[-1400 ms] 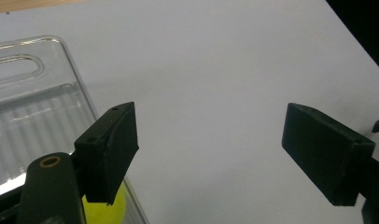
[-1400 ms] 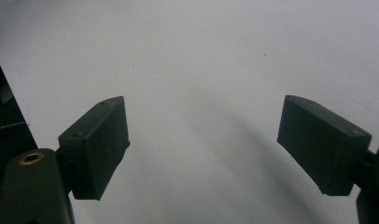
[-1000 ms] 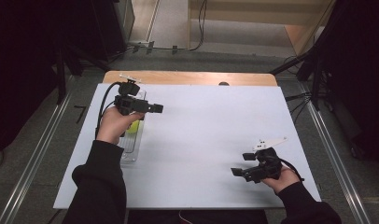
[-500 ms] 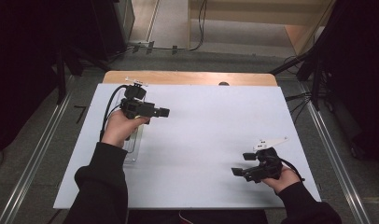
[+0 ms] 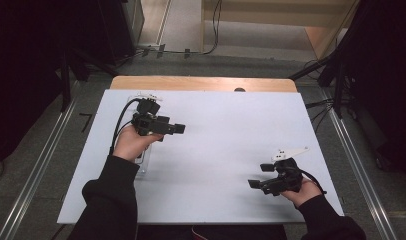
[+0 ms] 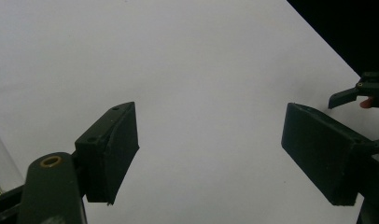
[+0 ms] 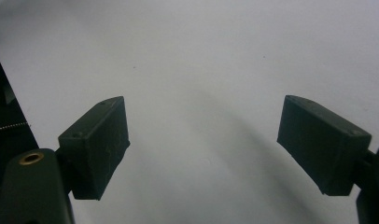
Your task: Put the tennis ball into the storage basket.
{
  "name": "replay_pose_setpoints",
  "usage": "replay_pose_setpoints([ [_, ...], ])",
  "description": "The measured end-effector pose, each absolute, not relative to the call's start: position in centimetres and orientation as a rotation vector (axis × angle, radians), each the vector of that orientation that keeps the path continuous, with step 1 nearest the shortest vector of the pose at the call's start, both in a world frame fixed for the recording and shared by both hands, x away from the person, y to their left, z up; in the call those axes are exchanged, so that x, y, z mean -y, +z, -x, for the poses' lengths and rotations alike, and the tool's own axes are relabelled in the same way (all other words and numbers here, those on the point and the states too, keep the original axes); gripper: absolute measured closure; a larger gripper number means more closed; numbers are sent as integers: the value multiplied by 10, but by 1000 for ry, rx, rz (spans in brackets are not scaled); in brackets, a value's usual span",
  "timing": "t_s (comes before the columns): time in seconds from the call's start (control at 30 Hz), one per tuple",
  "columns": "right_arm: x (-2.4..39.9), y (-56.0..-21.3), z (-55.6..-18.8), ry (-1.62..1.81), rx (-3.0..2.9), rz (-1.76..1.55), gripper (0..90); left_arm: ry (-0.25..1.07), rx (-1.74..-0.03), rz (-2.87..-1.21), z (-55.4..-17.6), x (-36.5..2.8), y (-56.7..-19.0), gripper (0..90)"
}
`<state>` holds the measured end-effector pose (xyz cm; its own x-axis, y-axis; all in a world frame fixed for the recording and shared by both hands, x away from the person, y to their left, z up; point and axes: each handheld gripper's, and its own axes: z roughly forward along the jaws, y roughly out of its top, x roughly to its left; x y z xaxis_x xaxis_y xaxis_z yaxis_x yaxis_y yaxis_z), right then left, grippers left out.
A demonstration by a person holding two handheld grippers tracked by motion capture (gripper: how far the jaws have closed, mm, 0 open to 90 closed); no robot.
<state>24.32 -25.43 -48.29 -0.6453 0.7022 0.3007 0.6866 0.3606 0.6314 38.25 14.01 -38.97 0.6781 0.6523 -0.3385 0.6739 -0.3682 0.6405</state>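
Your left gripper point(image 5: 178, 128), jaws wide and empty, has drifted off the clear container point(image 5: 142, 161) now behind it, so nothing's picked up; right gripper point(image 5: 254, 183) waits wide too.

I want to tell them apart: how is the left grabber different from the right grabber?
The left gripper is held over the far left of the white table; the right gripper sits near the front right. The left points right; the right points left. Both are black, open and empty.
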Motion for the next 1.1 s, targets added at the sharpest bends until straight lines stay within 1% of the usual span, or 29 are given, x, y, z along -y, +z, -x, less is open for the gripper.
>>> replay_pose_setpoints([
  [0.2, 255, -483, -243, 1178, -2573, -1312, 146, -10, -989, -2097, -372, -136, -393, 192],
  [0.47, 255, -482, -243, 1182, -2571, -1308, 146, -62, -968, -2097, -362, -133, -399, 192],
  [0.63, 255, -482, -242, 1180, -2572, -1310, 146, -67, -977, -2118, -357, -129, -403, 191],
  [0.8, 256, -482, -242, 1180, -2570, -1308, 146, -93, -952, -2111, -352, -128, -405, 191],
  [1.1, 255, -482, -243, 1173, -2573, -1307, 146, -92, -948, -2100, -342, -126, -408, 191],
])
